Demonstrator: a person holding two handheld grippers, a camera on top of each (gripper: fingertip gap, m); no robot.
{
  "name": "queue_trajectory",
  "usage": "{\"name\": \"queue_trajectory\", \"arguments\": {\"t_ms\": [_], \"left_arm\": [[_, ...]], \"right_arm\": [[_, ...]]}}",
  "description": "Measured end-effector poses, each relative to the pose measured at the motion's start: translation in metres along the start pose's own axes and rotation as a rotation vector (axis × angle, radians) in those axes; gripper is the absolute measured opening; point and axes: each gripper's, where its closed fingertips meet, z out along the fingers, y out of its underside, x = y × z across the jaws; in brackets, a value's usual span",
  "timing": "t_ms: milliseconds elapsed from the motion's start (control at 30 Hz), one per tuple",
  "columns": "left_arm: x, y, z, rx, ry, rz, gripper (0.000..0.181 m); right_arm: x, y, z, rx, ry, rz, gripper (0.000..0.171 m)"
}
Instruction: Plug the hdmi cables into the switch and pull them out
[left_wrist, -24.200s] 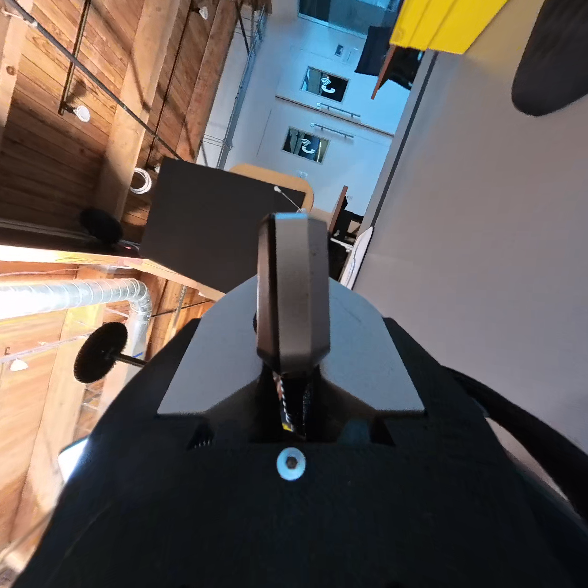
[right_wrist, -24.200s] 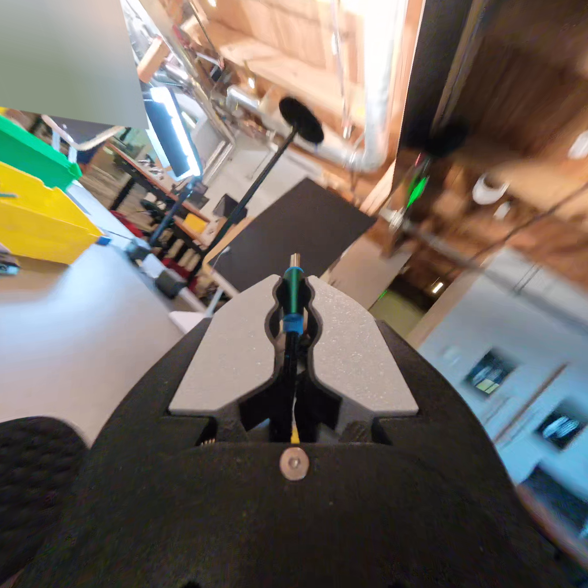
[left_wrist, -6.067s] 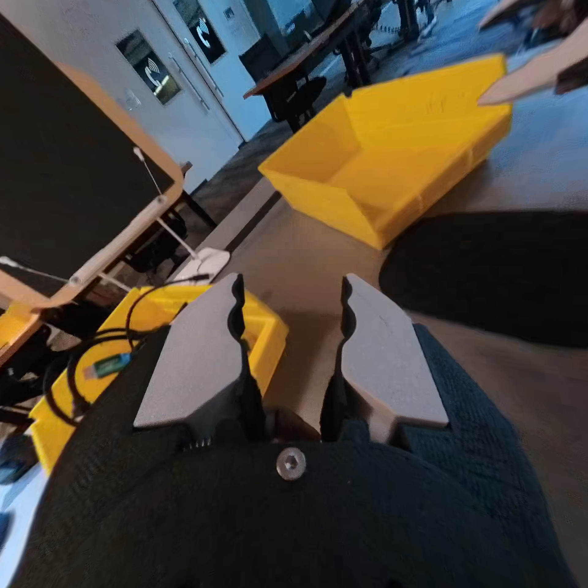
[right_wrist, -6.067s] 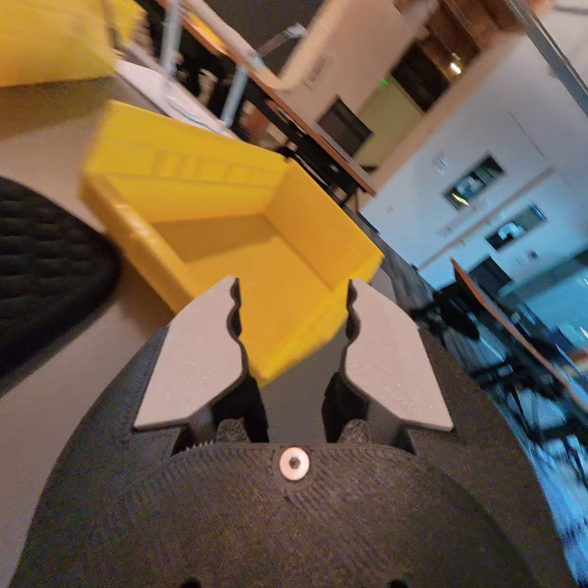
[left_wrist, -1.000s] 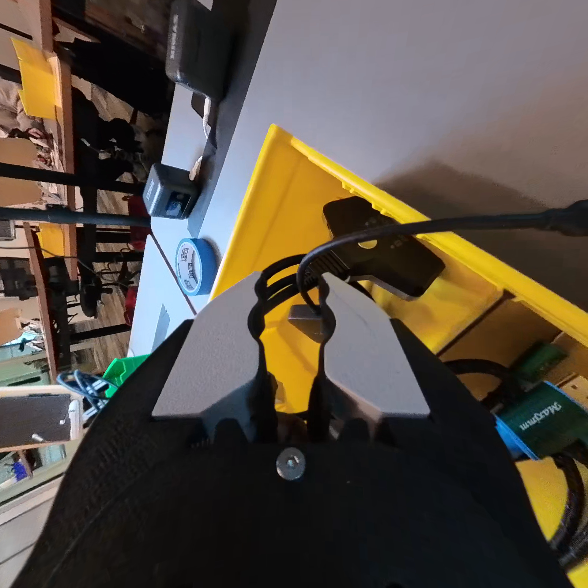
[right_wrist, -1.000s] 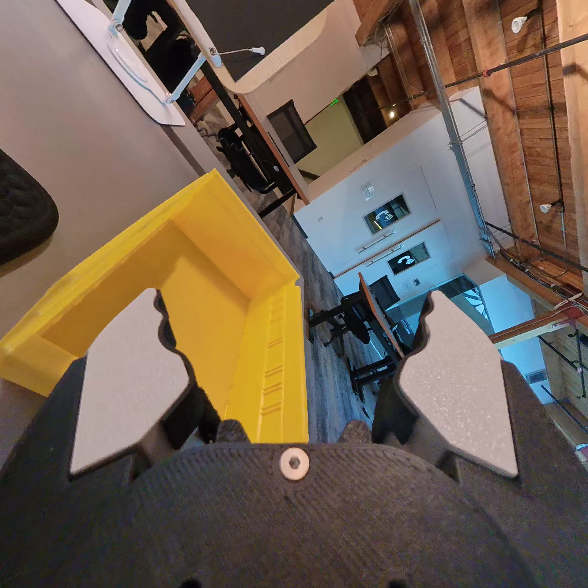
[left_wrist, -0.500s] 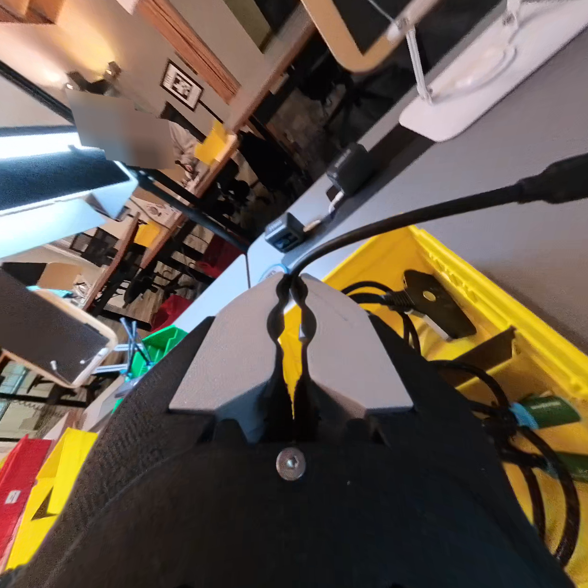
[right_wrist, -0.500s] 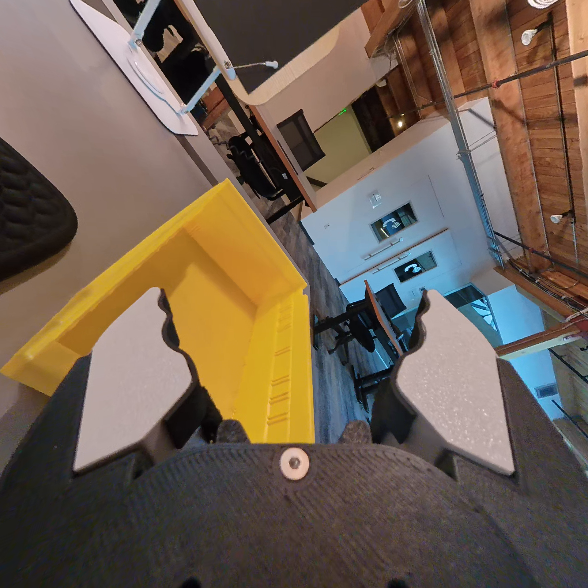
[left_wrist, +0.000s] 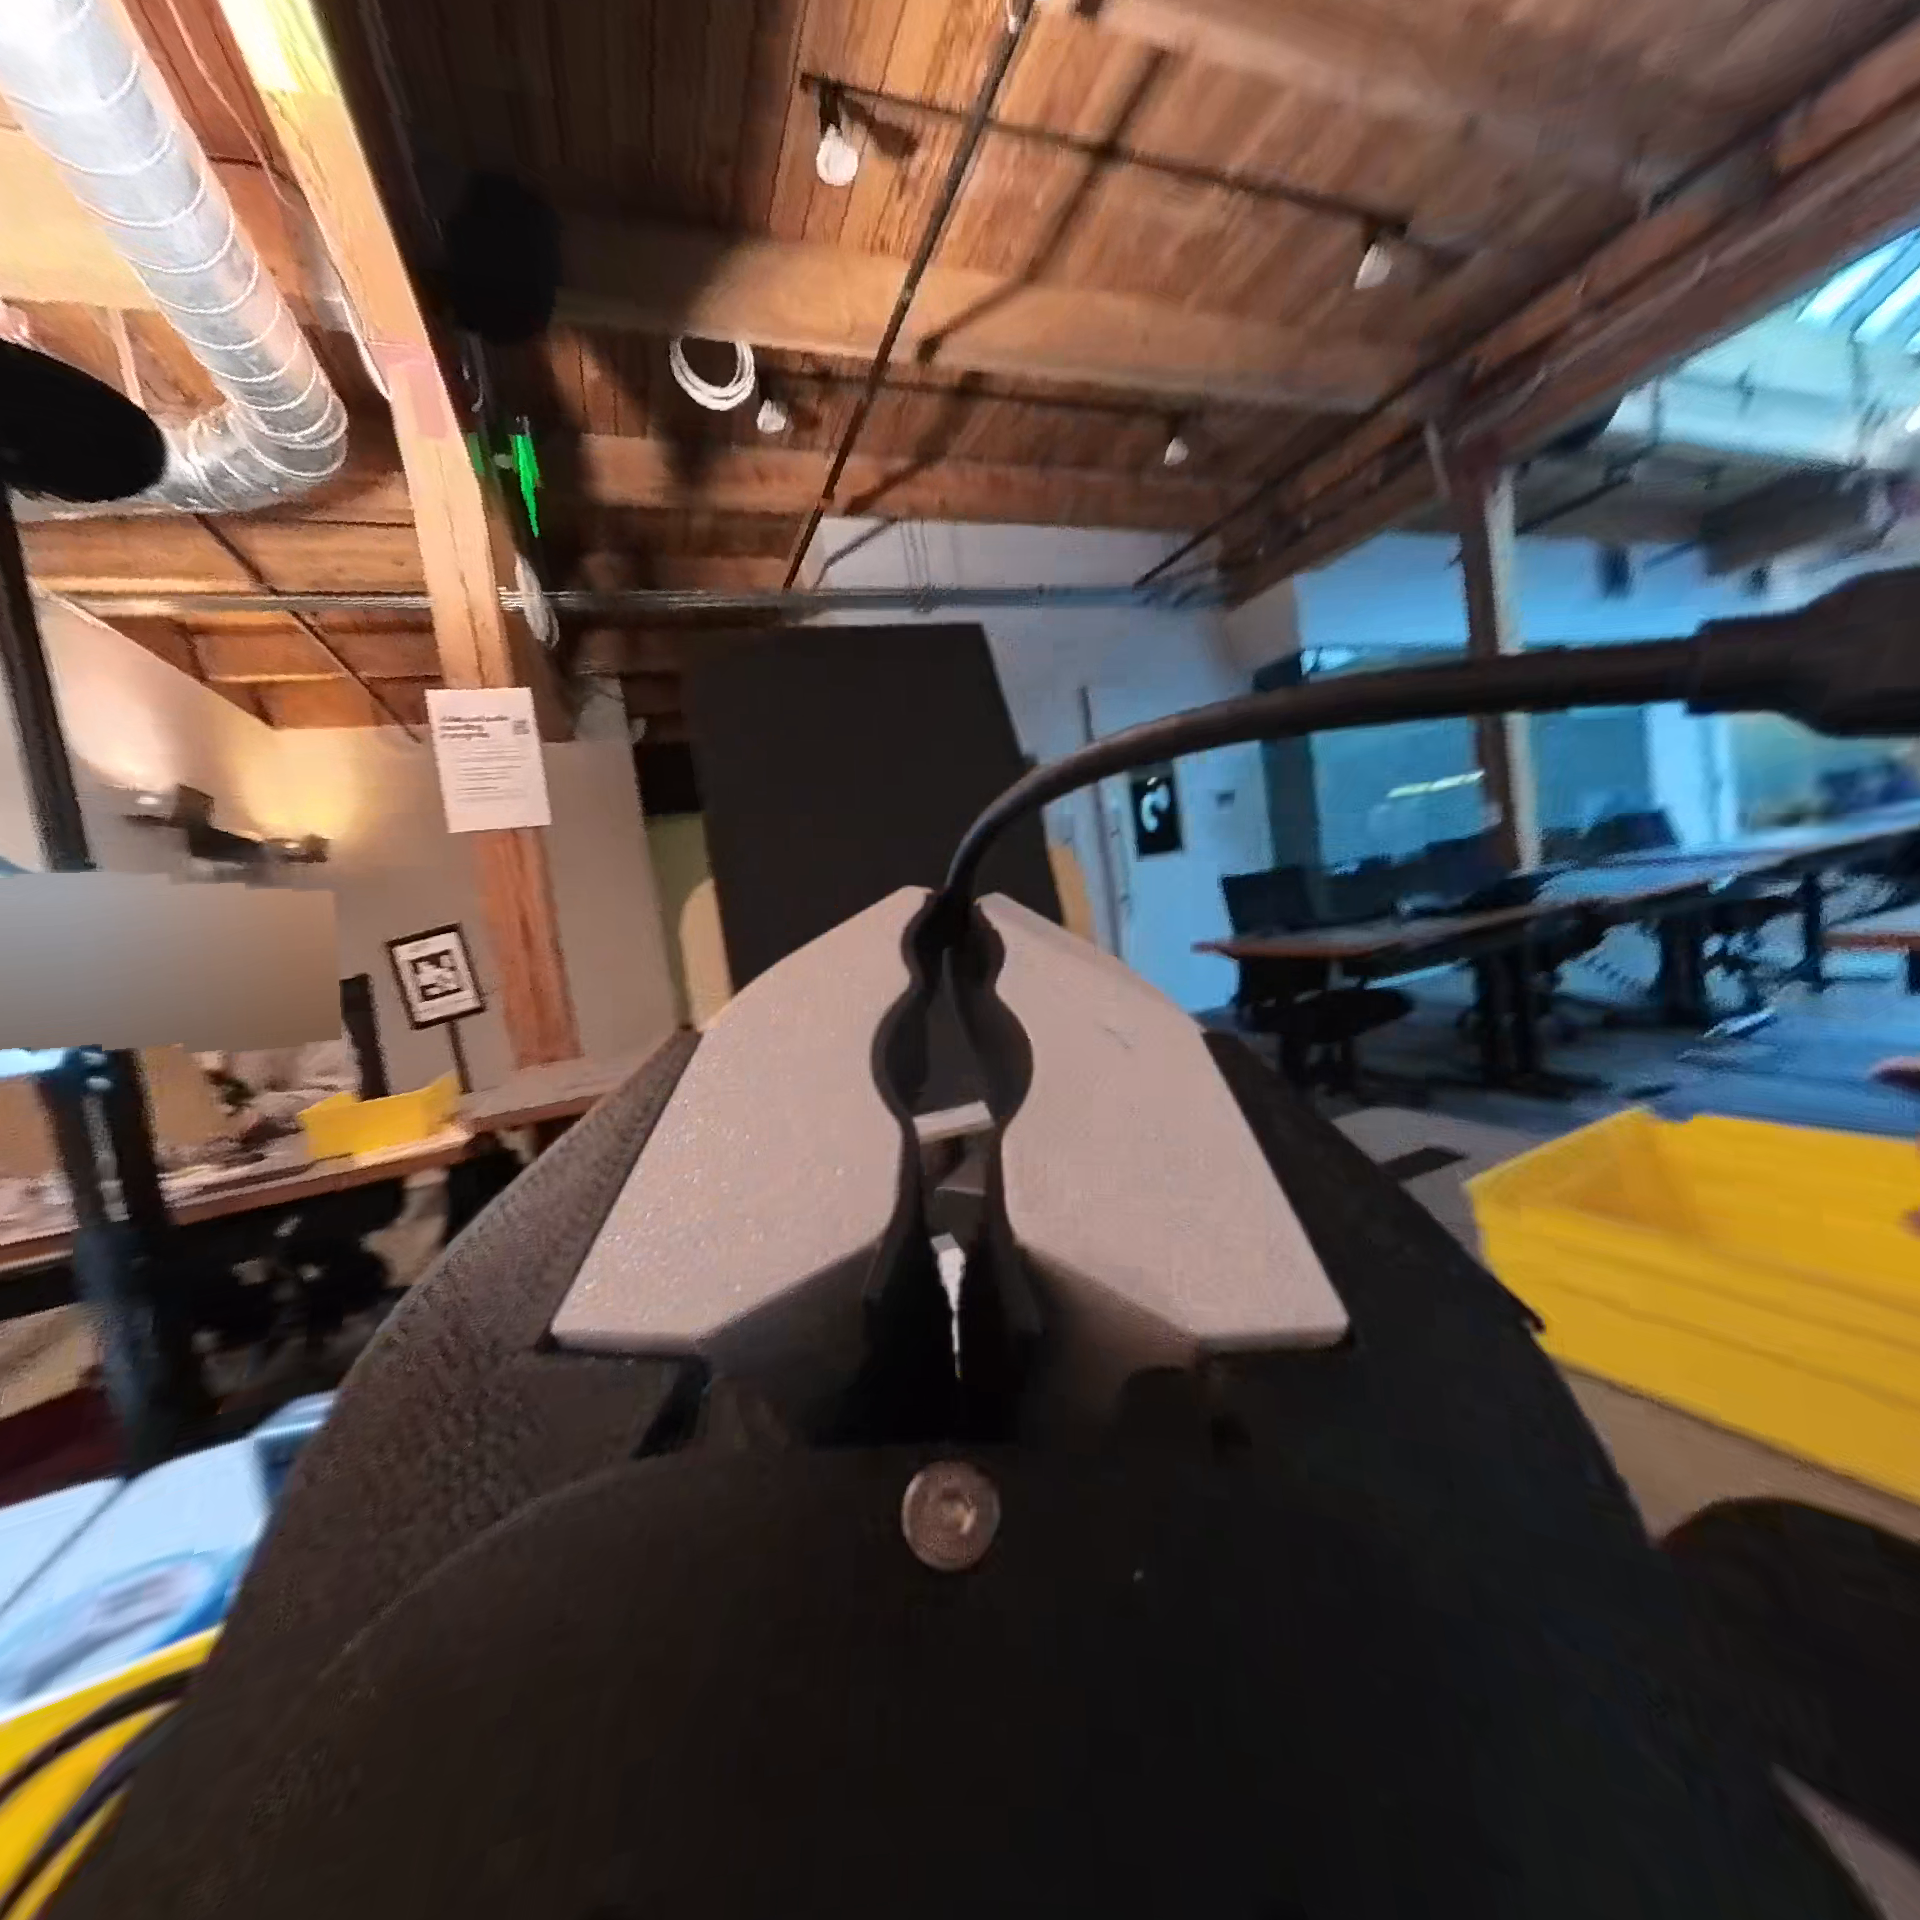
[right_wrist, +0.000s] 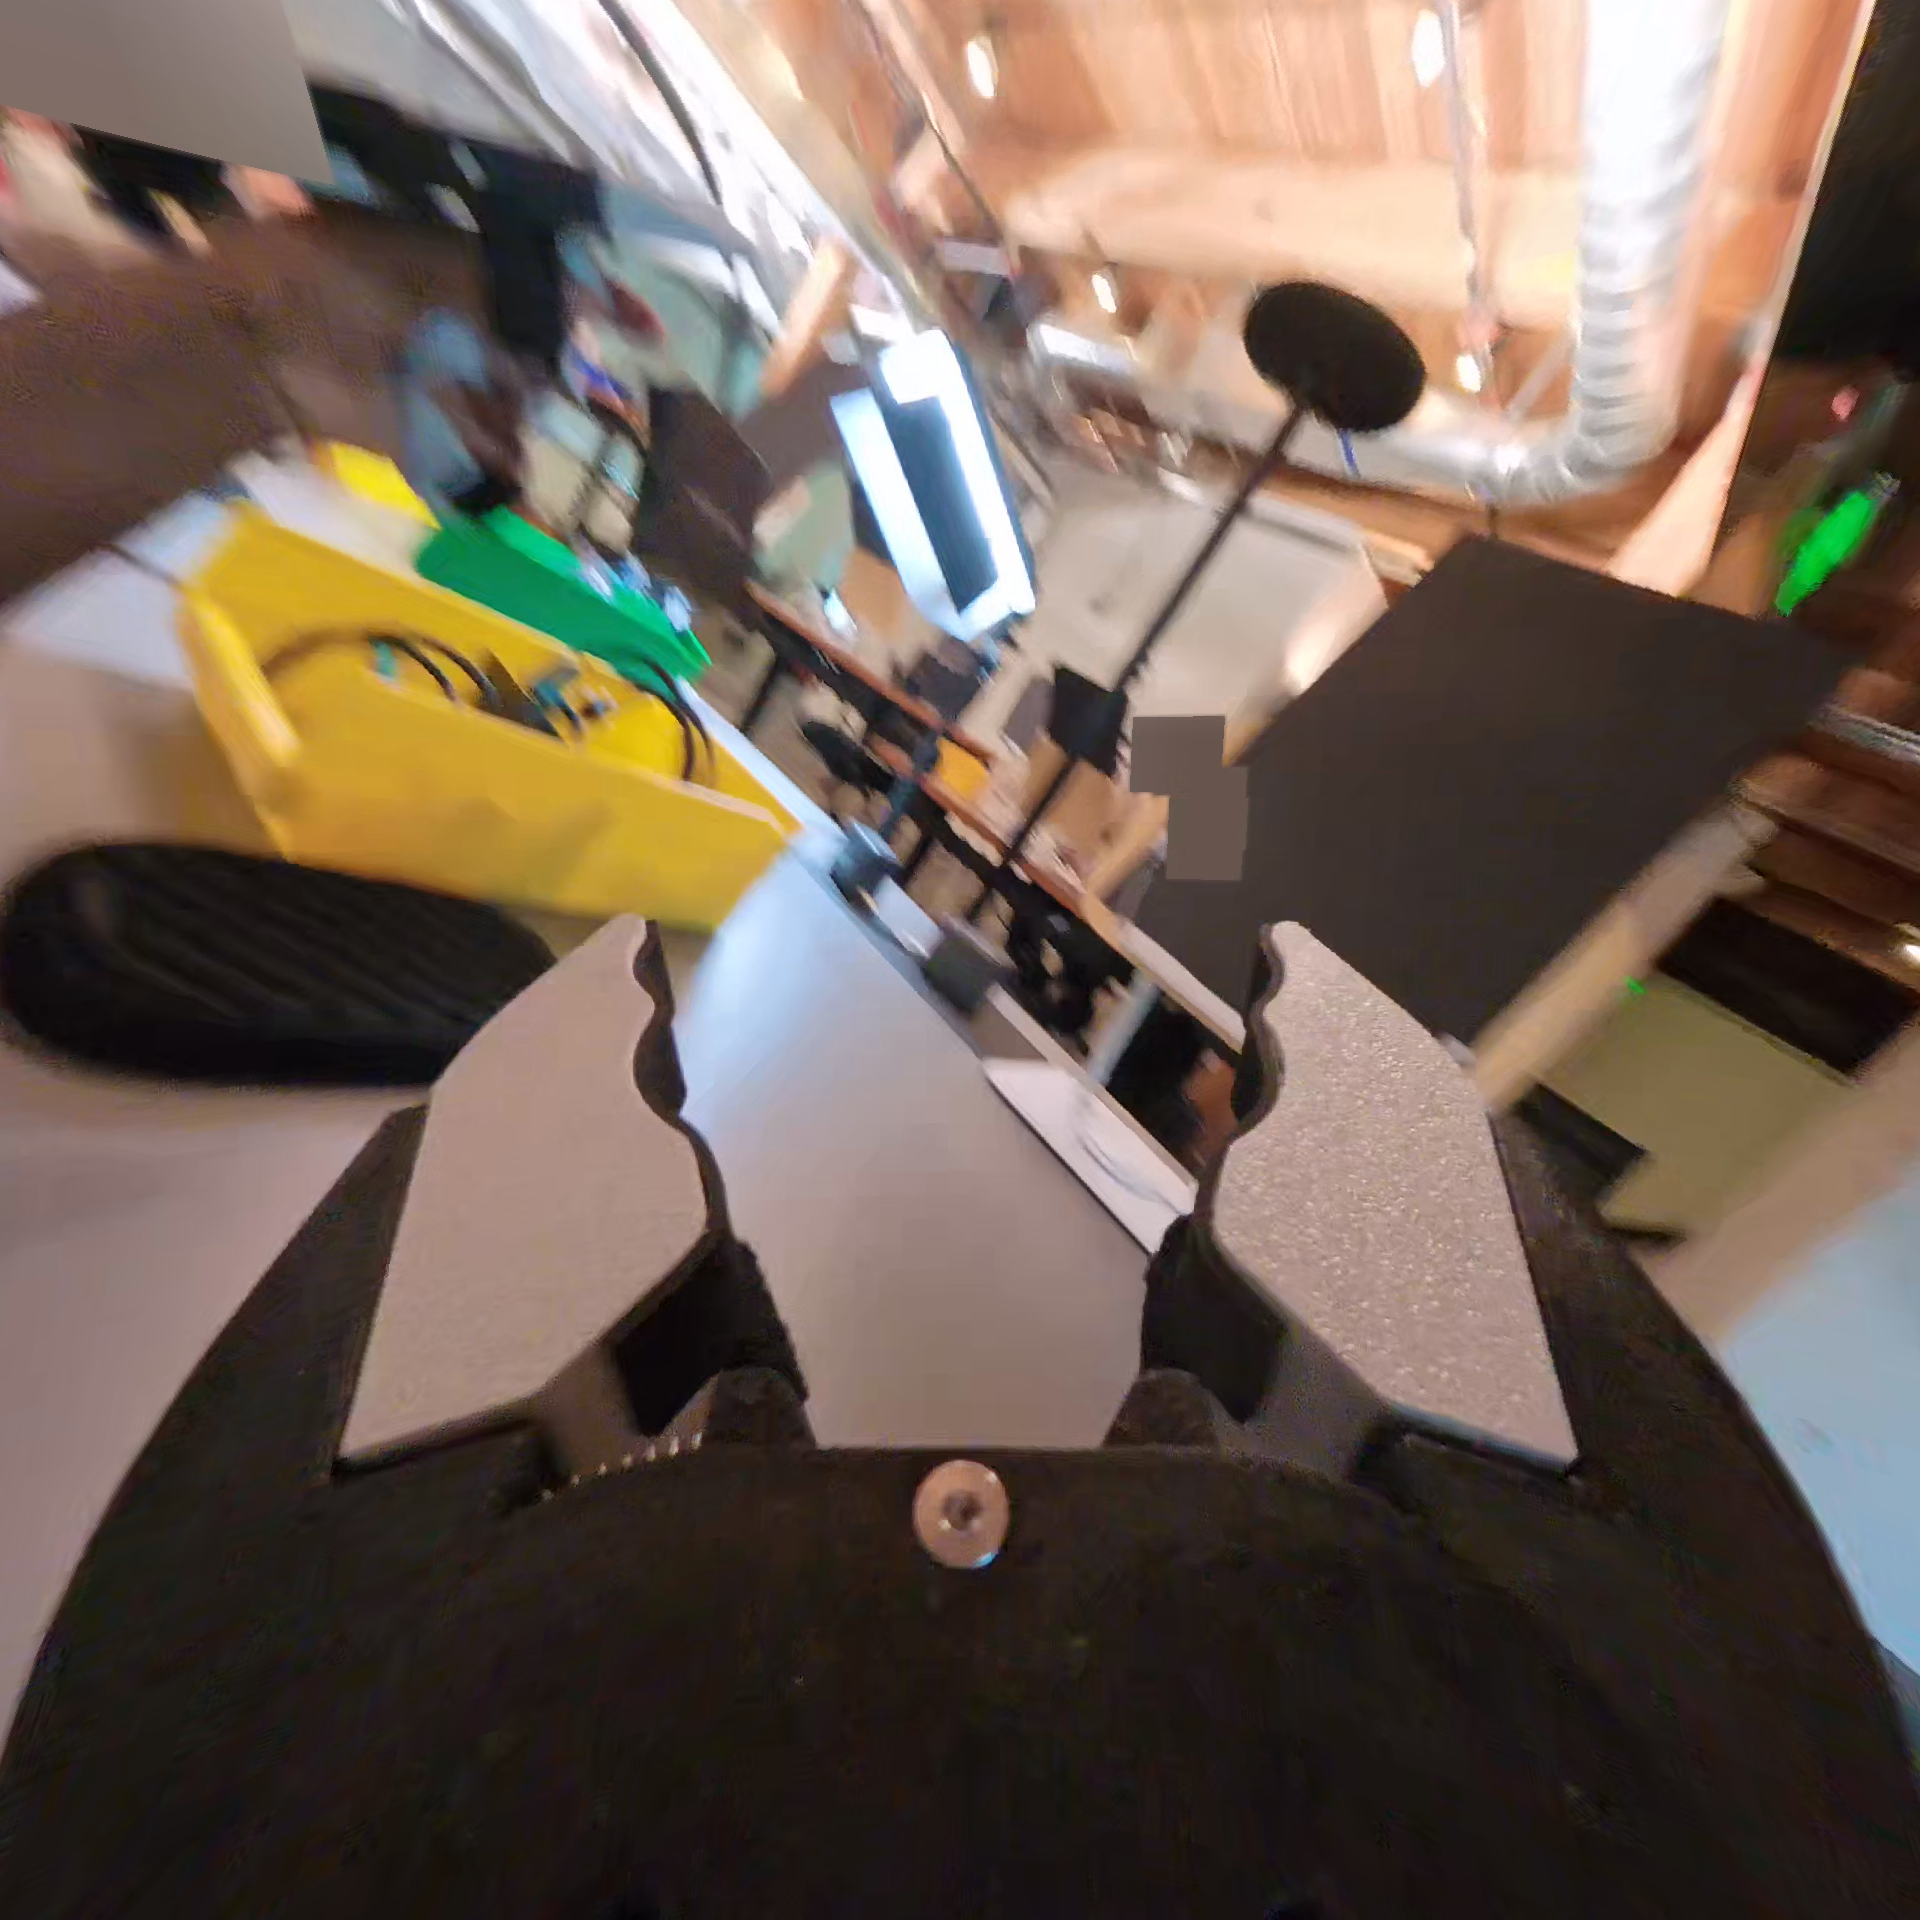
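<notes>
Left gripper (left_wrist: 954, 914) pinches black cable (left_wrist: 1299, 727); right gripper (right_wrist: 954, 977) gapes over grey table (right_wrist: 883, 1195).

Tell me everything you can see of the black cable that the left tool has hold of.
The thin black round cable is pinched between the tips of the closed left tool. It rises from the tips, bends to the right, and runs level to a thicker black moulded end cut off by the picture's right edge. It hangs in the air; only the grey fingers touch it. Its jacket looks smooth and rubbery.
</notes>
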Motion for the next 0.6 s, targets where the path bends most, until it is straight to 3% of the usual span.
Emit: {"name": "queue_trajectory", "arguments": {"t_ms": [67, 200, 400, 600], "left_arm": [[0.028, 0.002, -0.002, 0.069, 0.020, -0.160, 0.004], [0.089, 0.007, -0.005, 0.167, 0.182, -0.529, 0.004], [0.127, 0.021, -0.006, 0.166, 0.241, -0.965, 0.004], [0.149, 0.047, -0.002, 0.061, 0.272, -1.186, 0.004]], "right_arm": [[-0.032, -0.012, 0.027, 0.104, -0.034, 0.019, 0.105], [-0.074, -0.015, 0.059, 0.224, 0.086, -0.094, 0.105], [-0.081, -0.029, 0.043, 0.258, 0.339, -0.600, 0.091], [-0.070, -0.032, 0.035, 0.193, 0.392, -0.799, 0.067]]}}
